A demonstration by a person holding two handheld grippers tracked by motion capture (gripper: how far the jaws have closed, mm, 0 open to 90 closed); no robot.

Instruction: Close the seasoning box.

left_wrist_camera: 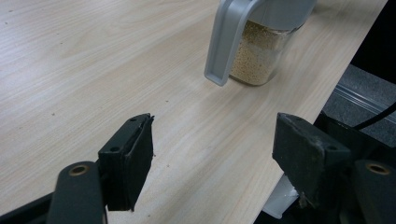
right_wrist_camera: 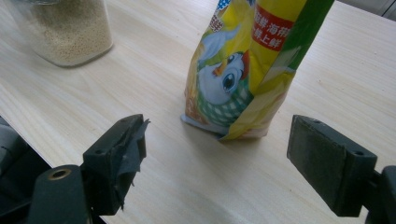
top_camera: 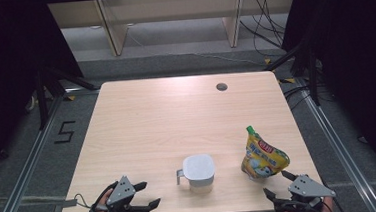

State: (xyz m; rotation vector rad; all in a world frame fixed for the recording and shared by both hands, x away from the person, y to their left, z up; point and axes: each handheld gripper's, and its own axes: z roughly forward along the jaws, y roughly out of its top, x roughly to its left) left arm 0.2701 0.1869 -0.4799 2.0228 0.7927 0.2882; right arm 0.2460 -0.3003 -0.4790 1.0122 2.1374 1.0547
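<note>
Both grippers at near table edge, jaws spread, nothing pinched.
Left gripper (left_wrist_camera: 212, 154): clear square jar of pale grains with grey lid and handle (left_wrist_camera: 256, 44) ahead, apart. Right gripper (right_wrist_camera: 217, 156): yellow-green printed snack pouch (right_wrist_camera: 243, 65) upright just ahead on light wood table (top_camera: 167, 117), untouched.

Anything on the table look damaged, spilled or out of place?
Nothing is spilled. One oddity: the pad on the right gripper, on the jaw at the left of its view, looks torn and frayed. The snack bag and grain jar stand upright.
</note>
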